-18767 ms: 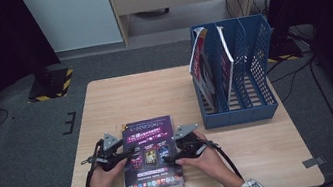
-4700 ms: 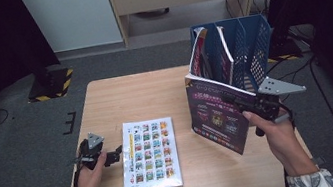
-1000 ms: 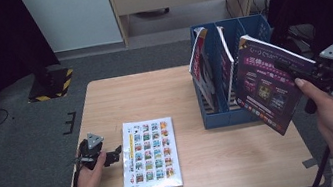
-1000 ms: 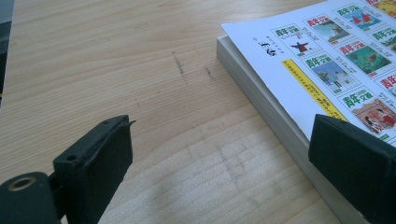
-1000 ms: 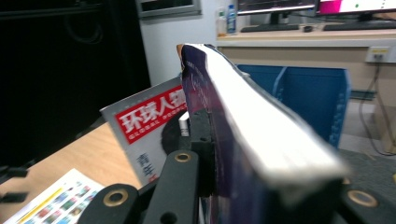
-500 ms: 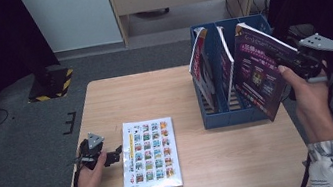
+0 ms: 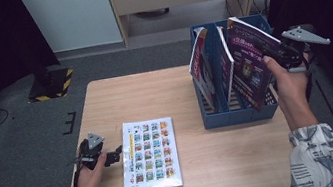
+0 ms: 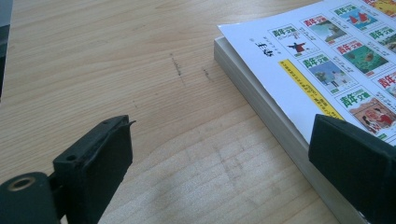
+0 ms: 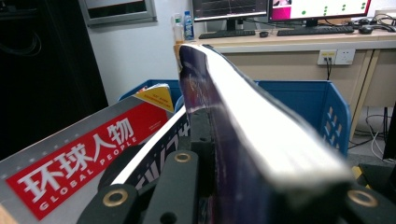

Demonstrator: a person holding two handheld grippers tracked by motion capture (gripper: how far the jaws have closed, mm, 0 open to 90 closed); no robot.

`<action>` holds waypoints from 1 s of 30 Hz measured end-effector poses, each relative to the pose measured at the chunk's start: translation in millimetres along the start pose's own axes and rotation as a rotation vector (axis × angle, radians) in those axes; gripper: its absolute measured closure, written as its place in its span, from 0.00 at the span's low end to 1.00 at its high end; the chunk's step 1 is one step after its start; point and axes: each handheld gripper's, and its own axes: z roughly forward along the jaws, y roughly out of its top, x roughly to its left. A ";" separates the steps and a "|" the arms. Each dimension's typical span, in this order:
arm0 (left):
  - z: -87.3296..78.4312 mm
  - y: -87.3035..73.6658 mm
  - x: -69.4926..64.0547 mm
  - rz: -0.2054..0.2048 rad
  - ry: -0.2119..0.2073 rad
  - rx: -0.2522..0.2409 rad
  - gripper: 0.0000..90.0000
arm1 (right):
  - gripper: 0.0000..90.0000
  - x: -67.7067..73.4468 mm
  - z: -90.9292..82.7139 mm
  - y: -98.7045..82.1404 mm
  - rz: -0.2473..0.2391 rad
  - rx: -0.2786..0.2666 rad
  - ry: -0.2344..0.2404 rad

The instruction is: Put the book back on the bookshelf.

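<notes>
A purple-covered book point(image 7: 249, 62) hangs upright over the right-hand slots of the blue file rack point(image 7: 238, 112), its lower corner down among the dividers. My right gripper point(image 7: 272, 55) is shut on its right edge. Along the jaws in the right gripper view, my right gripper point(image 9: 275, 186) clamps the book's pale page edge point(image 9: 261, 130). A second book point(image 7: 149, 154), its cover a grid of small pictures, lies flat on the table's front left. My left gripper point(image 7: 115, 156) rests on the table just left of it, open. My left gripper point(image 8: 224, 158) has bare wood between its jaws, and the book's corner point(image 8: 327, 65) lies by the right one.
A red-and-white magazine point(image 7: 199, 65) and another thin volume point(image 7: 225, 69) stand in the rack's left slots; the red magazine point(image 9: 79, 168) leans close beside the held book. The wooden table point(image 7: 154, 95) ends just right of the rack. A desk with monitors point(image 9: 280, 9) stands behind.
My right hand has carried the purple book leftward from beyond the table's right edge to above the rack. The left hand and the flat book have stayed put.
</notes>
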 end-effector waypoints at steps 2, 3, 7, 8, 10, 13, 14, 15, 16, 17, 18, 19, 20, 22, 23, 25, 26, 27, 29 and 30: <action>0.1 0.2 -0.2 0.000 -0.001 -0.001 0.07 | 0.93 -0.4 7.1 -1.3 0.013 -0.005 -0.009; 0.1 0.2 -0.2 0.000 -0.001 -0.001 0.07 | 0.93 -0.6 9.4 -1.6 0.020 -0.005 -0.011; 0.0 0.1 0.1 0.000 -0.001 -0.002 0.07 | 0.93 -0.8 18.4 -2.2 0.028 -0.009 -0.019; 0.0 0.1 0.1 0.000 -0.001 -0.002 0.07 | 0.93 -0.8 18.4 -2.2 0.028 -0.009 -0.019; 0.1 0.0 0.2 -0.001 -0.002 -0.001 0.07 | 0.93 1.3 23.2 -1.5 0.030 -0.010 -0.020; 0.5 0.0 0.0 -0.001 -0.002 0.001 0.07 | 0.93 4.2 27.0 0.1 0.027 -0.004 -0.018; 0.5 0.1 -0.2 0.000 -0.002 0.000 0.07 | 0.93 4.9 28.5 0.5 0.027 -0.003 -0.020; 0.4 0.1 -0.5 0.001 -0.003 0.000 0.07 | 0.93 5.2 30.2 0.5 0.026 -0.003 -0.020; 0.4 0.1 -0.5 0.001 -0.003 0.000 0.07 | 0.93 5.2 30.2 0.5 0.026 -0.003 -0.020; 0.4 0.1 -0.7 0.002 -0.003 0.000 0.07 | 0.93 5.7 33.7 -0.6 0.026 -0.001 -0.024; 0.5 0.1 -0.8 0.002 -0.004 0.002 0.07 | 0.93 5.7 33.7 -0.6 0.026 -0.001 -0.024; 0.7 0.0 -0.8 0.002 -0.004 0.002 0.07 | 0.93 5.5 37.5 -2.9 0.029 0.000 -0.032; 0.7 -0.1 -0.7 0.001 -0.003 0.001 0.07 | 0.93 5.3 39.5 -4.1 0.029 0.001 -0.032; 0.8 -0.3 -0.5 -0.001 -0.003 0.002 0.07 | 0.93 5.2 43.3 -6.7 0.039 0.001 -0.032; 0.9 -0.8 0.3 -0.006 -0.004 0.003 0.07 | 0.93 5.1 45.1 -8.0 0.042 -0.001 -0.033; 0.7 -1.2 0.8 -0.011 -0.004 0.002 0.07 | 0.93 4.3 48.2 -10.2 0.045 -0.007 -0.038; 0.5 -1.3 0.9 -0.011 -0.004 0.001 0.07 | 0.93 4.0 49.6 -11.2 0.047 -0.009 -0.040; 0.6 -1.3 0.9 -0.011 -0.005 0.000 0.07 | 0.93 3.4 50.6 -12.3 0.046 -0.010 -0.043; 0.8 -1.3 0.6 -0.009 -0.006 0.001 0.07 | 0.93 2.1 52.6 -14.7 0.052 -0.014 -0.053; 0.9 -1.2 0.4 -0.008 -0.007 0.002 0.07 | 0.93 1.5 53.3 -16.0 0.055 -0.014 -0.056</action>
